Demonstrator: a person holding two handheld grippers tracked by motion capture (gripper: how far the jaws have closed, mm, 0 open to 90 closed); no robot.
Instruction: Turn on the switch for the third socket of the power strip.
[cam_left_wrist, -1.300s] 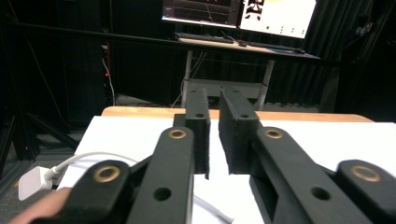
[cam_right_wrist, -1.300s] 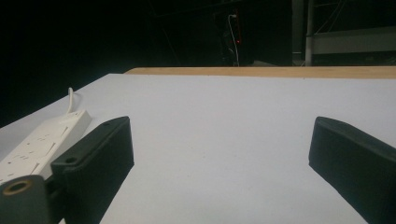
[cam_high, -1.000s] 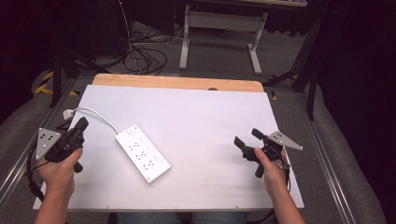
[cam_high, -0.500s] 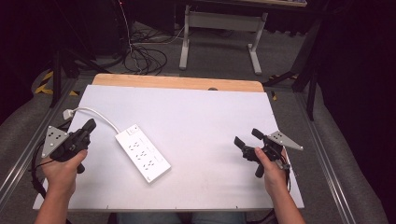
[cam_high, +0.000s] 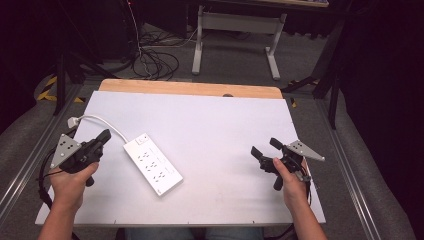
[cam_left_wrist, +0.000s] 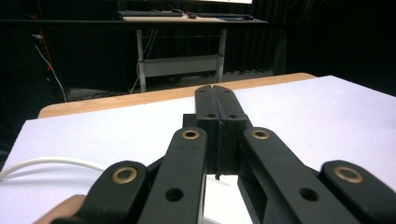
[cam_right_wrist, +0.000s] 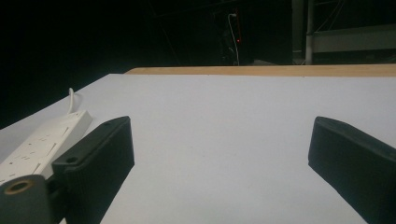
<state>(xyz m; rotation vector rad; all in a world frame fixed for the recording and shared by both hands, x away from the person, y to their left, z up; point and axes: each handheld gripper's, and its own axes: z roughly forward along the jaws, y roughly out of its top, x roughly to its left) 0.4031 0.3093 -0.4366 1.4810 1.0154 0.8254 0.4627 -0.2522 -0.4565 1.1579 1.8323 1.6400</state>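
A white power strip (cam_high: 152, 163) lies slanted on the left half of the white table (cam_high: 215, 125), its white cord (cam_high: 97, 120) curling off toward the plug (cam_high: 73, 120) at the left edge. My left gripper (cam_high: 103, 135) hovers just left of the strip, jaws pressed together with nothing between them (cam_left_wrist: 217, 100). Part of the cord (cam_left_wrist: 42, 163) appears at the left of the left gripper view. My right gripper (cam_high: 264, 147) is held at the right side of the table, jaws wide apart and empty (cam_right_wrist: 219, 140). The strip (cam_right_wrist: 39, 140) sits far off to the left in the right gripper view.
A wooden strip (cam_high: 190, 89) runs along the table's far edge. Beyond it stand a metal desk frame (cam_high: 235, 30) and loose cables on the floor (cam_high: 150, 57). Grey rails (cam_high: 350, 165) flank both sides of the table.
My left gripper has drifted right and forward, closer to the power strip. The right gripper has stayed where it was, still open.
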